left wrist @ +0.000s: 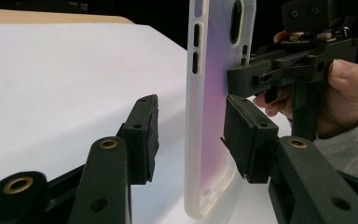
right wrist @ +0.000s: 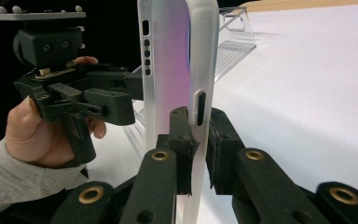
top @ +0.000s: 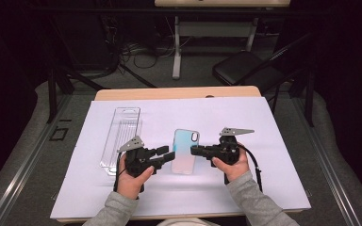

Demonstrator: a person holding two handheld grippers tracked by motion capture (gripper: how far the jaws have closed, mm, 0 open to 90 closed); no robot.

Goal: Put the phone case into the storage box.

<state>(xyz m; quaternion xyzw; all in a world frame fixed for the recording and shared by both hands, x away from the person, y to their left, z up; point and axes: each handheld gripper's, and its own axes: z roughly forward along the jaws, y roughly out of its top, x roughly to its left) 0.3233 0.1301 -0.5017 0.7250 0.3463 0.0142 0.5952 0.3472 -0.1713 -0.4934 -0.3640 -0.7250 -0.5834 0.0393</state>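
Note:
A phone case [top: 185, 150], translucent with a blue-to-pink back, stands upright on end between my two grippers. The right gripper [top: 195, 150] is shut on its right side wall; in the right gripper view both pads [right wrist: 182, 135] press that wall of the phone case [right wrist: 177, 60] beside a button slot. My left gripper [top: 169, 155] is open and straddles the opposite edge. In the left gripper view the phone case [left wrist: 212, 116] sits in the gap of the left gripper [left wrist: 193, 126], close to the right pad [left wrist: 247, 140] and apart from the left one.
A clear plastic package [top: 121, 136] lies on the white sheet [top: 245, 117] left of the case, and its far end [right wrist: 233, 42] rises behind it. A folding chair [top: 245, 70] and table legs stand beyond the far edge.

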